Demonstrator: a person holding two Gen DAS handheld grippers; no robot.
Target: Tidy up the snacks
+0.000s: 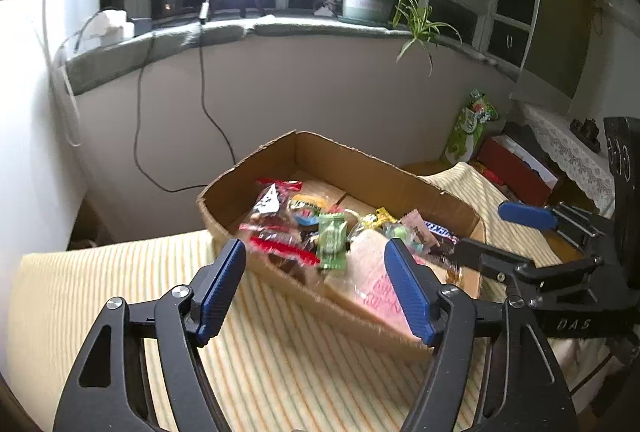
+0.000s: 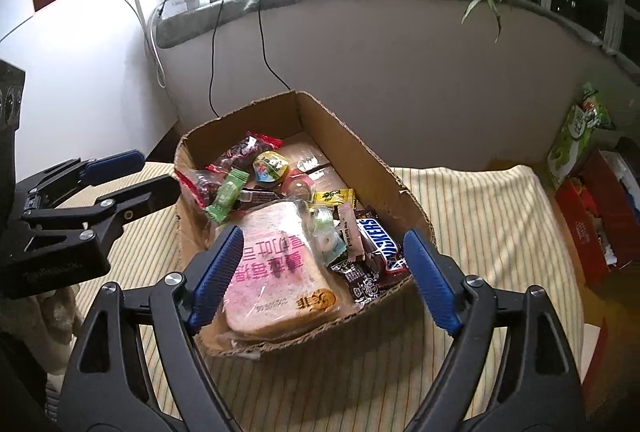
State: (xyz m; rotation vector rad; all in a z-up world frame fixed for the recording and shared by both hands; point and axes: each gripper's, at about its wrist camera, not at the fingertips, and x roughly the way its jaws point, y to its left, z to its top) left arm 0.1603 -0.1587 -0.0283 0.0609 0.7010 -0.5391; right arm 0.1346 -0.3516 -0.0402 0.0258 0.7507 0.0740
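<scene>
From the left wrist, the left gripper (image 1: pixel 316 288) gapes wide, empty, before the cardboard box (image 1: pixel 404 173) of snacks (image 1: pixel 332 236). From the right wrist, the right gripper (image 2: pixel 324 278) spreads wide, empty, over the box's bread packet (image 2: pixel 276 272).

We see a brown cardboard box (image 2: pixel 360 151) on a cream cloth (image 2: pixel 480 216) with thin stripes, a pink-printed bread bag (image 2: pixel 276 272), and a green candy wrapper (image 1: pixel 331 240).
</scene>
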